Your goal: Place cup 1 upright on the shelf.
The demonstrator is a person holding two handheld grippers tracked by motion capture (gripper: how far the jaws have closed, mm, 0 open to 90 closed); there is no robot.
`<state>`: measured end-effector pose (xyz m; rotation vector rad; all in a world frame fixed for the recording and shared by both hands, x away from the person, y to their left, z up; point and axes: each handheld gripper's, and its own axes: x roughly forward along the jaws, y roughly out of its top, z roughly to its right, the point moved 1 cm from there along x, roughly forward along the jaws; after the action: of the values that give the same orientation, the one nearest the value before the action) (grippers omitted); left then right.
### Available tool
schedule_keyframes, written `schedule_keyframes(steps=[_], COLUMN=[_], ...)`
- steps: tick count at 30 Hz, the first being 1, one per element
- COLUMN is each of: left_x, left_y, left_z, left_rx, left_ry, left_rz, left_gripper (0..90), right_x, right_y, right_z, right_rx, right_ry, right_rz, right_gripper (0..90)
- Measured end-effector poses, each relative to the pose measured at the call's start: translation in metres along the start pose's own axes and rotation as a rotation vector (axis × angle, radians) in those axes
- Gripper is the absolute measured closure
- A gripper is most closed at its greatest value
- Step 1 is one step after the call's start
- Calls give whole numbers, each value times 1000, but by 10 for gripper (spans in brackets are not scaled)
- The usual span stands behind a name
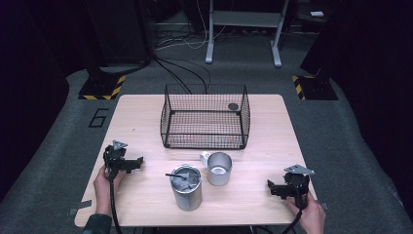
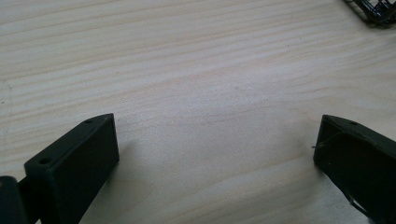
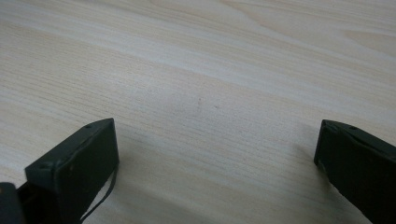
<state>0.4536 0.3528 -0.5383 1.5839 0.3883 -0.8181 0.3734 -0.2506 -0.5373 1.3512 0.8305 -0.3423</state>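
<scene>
A tall steel tumbler [image 1: 186, 187] with a black-handled utensil across its lid stands near the table's front middle. Just behind and right of it sits a steel mug [image 1: 218, 168] with its handle to the left. A black wire basket [image 1: 205, 117] stands at the back middle. My left gripper [image 1: 137, 163] rests low at the table's left side, held by a hand; in the left gripper view its jaws stand wide apart over bare wood, so it is open [image 2: 215, 144]. My right gripper [image 1: 272, 188] sits at the front right, also open with nothing between its fingers [image 3: 215, 144].
The light wooden table [image 1: 141, 117] has bare wood at both sides of the basket. A corner of the wire basket [image 2: 373, 9] peeks into the left gripper view at top right. Cables lie on the grey floor [image 1: 185, 68] behind the table.
</scene>
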Motion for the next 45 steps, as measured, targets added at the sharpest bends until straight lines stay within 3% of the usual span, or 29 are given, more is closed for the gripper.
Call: schedule_keyframes(steps=[5,8,13,24,25,30,33,36,40,43,45], left_x=[0,-9,-10,-17,-19,-34,-42,-55,-63,-70,-76], left_y=[0,-9,-10,-15,-16,-19,-20,-23,-24,-26,-27], left_z=[0,1,1,6,6,8,12,22,28,36,44], left_rx=[-3,-10,-14,-22,-12,-17,6,35,54,89,125], left_ry=[2,13,12,24,19,-48,-69,-115,-138,-155,-196], left_rz=[9,2,4,1,-13,52,70,108,122,152,173], left_gripper=[0,1,1,4,4,2,2,1,1,1,1], right_x=[0,2,5,5,5,5,5,5,5,5,5], right_y=[0,2,5,5,5,5,5,5,5,5,5], right_z=[1,4,8,9,9,9,9,9,9,9,9], right_rx=[-15,-46,-79,-95,-95,-95,-96,-99,-95,-97,-97], right_ry=[9,42,82,94,94,94,96,96,95,94,93], right_rz=[1,1,-2,4,4,4,-4,1,-1,-2,-3], right_gripper=[0,0,0,0,0,0,0,0,0,0,0])
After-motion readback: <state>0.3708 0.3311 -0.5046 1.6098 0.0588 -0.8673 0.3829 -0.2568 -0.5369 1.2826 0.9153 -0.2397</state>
